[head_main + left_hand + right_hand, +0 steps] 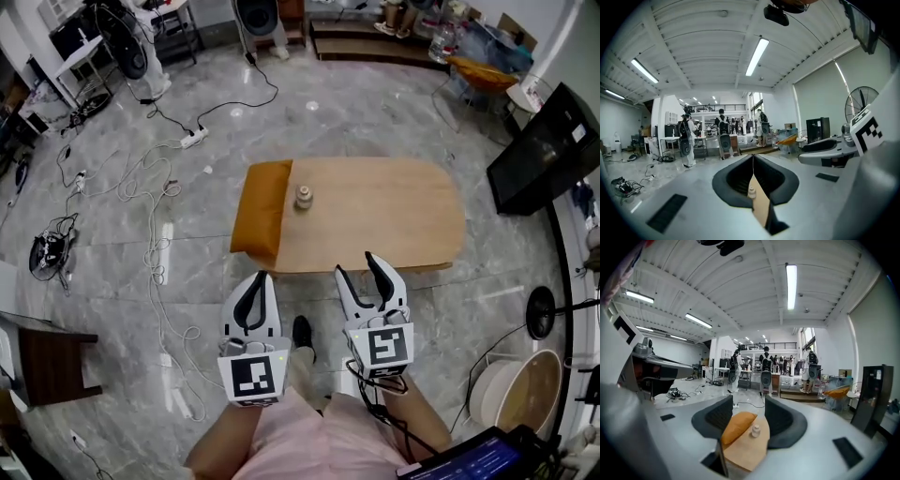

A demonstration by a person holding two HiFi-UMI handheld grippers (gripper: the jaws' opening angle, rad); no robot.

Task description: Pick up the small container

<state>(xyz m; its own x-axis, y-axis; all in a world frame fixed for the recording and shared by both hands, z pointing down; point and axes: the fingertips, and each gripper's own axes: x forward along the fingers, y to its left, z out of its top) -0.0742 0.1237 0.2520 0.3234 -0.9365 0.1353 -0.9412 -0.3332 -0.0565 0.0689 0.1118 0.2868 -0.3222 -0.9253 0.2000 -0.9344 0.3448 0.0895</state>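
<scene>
The table (394, 225) is pale wood, smooth and matt. The cushion (261, 208) at its nine o'clock end is dull ochre cloth. The small container (304, 197) looks pale, its material unclear. The floor (375, 122) is glossy grey marbled stone. The left gripper (261, 278) and right gripper (355, 264) have smooth white plastic shells with matt black linings.

No legible text, labels or numbers anywhere, screen (464, 459) at head view's lower right too blurred to read
</scene>
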